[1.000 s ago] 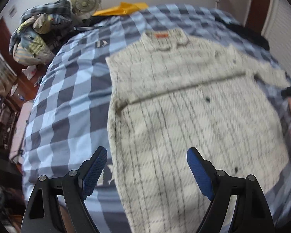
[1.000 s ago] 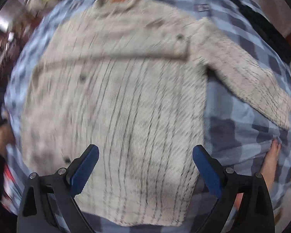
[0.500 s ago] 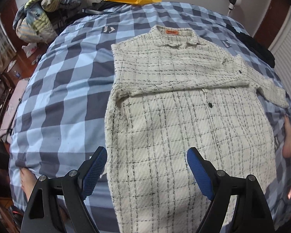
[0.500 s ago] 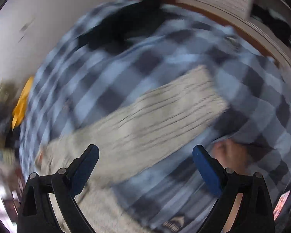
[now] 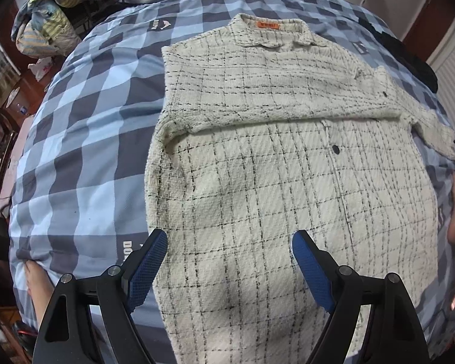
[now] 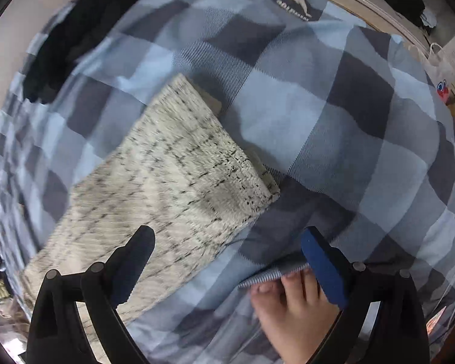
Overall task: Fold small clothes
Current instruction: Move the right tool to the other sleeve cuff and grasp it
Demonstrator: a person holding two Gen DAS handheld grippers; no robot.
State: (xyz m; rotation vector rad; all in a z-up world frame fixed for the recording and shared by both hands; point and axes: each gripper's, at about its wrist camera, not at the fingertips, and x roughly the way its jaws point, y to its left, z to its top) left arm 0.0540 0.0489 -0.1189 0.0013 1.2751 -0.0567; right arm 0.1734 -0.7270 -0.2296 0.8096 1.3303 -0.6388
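1. Blue checked bedspread point(image 5: 85, 127) covers the bed; clothes pile point(image 5: 50, 21) at the far left corner.
2. White plaid shirt point(image 5: 273, 157) lies flat, one sleeve folded across its chest.
3. Left gripper point(image 5: 229, 257) over the hem, jaws apart, empty.
4. Right gripper point(image 6: 227, 261) spread wide beside the other sleeve point(image 6: 173, 182), gripping nothing.

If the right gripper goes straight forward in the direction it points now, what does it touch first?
Most likely the cuff end of the cream plaid sleeve, lying flat on the checked blue bedcover ahead of the open right gripper. Depth is unclear, so it might meet the bedcover beside the cuff instead.
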